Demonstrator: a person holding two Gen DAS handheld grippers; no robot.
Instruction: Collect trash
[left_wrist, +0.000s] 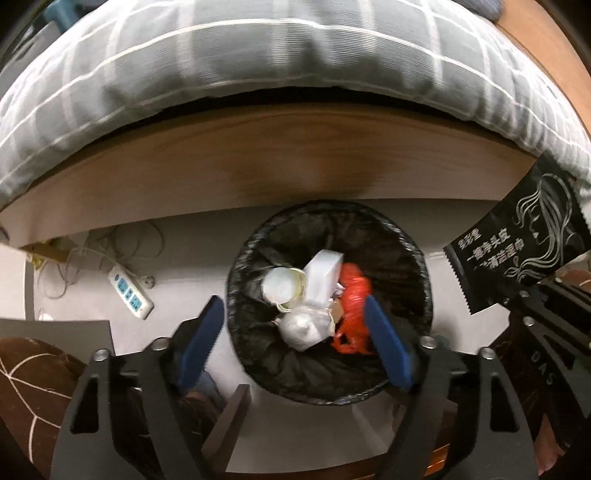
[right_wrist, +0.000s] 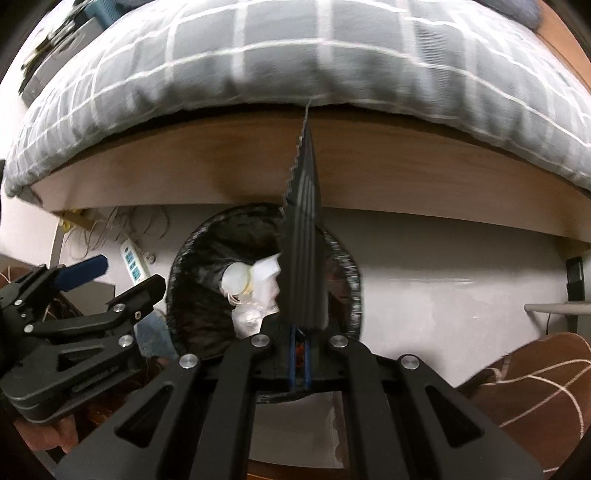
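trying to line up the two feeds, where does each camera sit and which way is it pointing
Left wrist: on the left gripper, looking down into the bin; its open blue fingers show, the right gripper at right edge.
Right wrist: on the right gripper, facing down toward the bed frame; shut on the black packet, left gripper at lower left.
Shared: bin, packet, bed, power strip.

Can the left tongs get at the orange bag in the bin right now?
Probably yes. The left tongs hang open right above the black-lined bin, and the orange bag lies on top of the trash by the right blue finger, uncovered.
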